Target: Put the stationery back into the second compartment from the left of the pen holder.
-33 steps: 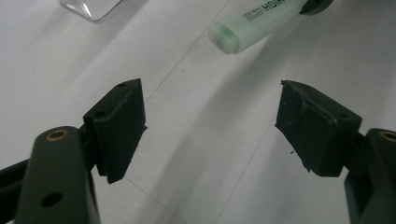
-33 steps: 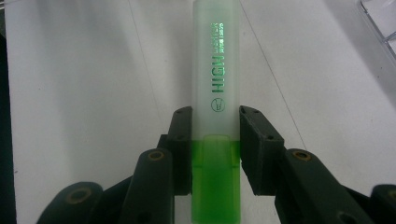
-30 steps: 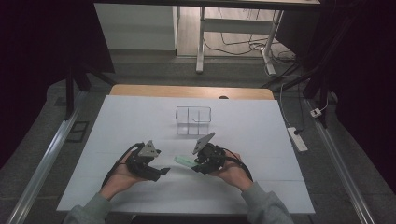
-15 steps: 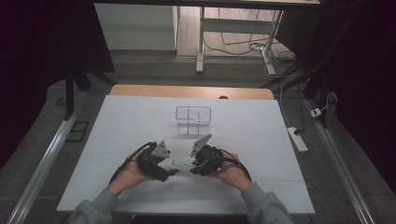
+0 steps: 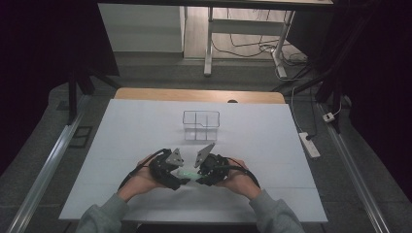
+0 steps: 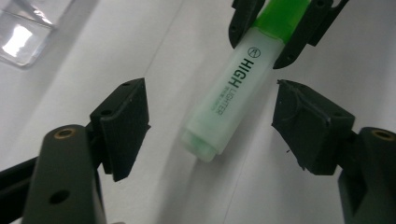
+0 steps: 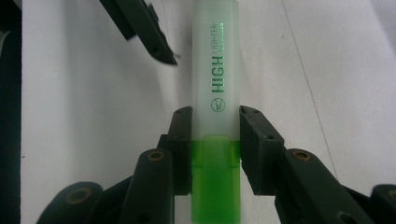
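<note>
Since the earlier frames, the left gripper [image 5: 180,180] had travelled rightward across the table until it sat just beside the right gripper [image 5: 200,177]; a second before, the two had been visibly apart, with the highlighter's free end clear of the left tool. The right gripper had barely shifted in that time.

The wide white rectangular table [image 5: 272,145] carried everything, its pale wooden far edge showing beyond the white sheet. Toward the far middle of it stood a clear plastic compartmented organiser box [image 5: 201,125], well apart from both hands. The person's grey-sleeved forearms came in from the near edge, left hand [image 5: 141,178] and right hand [image 5: 232,175] each wrapped round a black tool, the grey three-cornered plates tilted toward each other.

Between the tools lay the translucent pale-green highlighter pen with a bright green cap [image 5: 188,173], held just above or on the table near its front edge; which, I could not tell. In the right gripper view the right gripper's [image 7: 215,140] jaws were pressed against both sides of the pen [image 7: 215,84], pinching it where the frosted barrel met the green cap. In the left gripper view the left gripper's [image 6: 212,121] jaws stood spread wide on either side of the barrel's free end [image 6: 229,98], touching nothing, while the right tool's jaws clamped the pen farther off.
</note>
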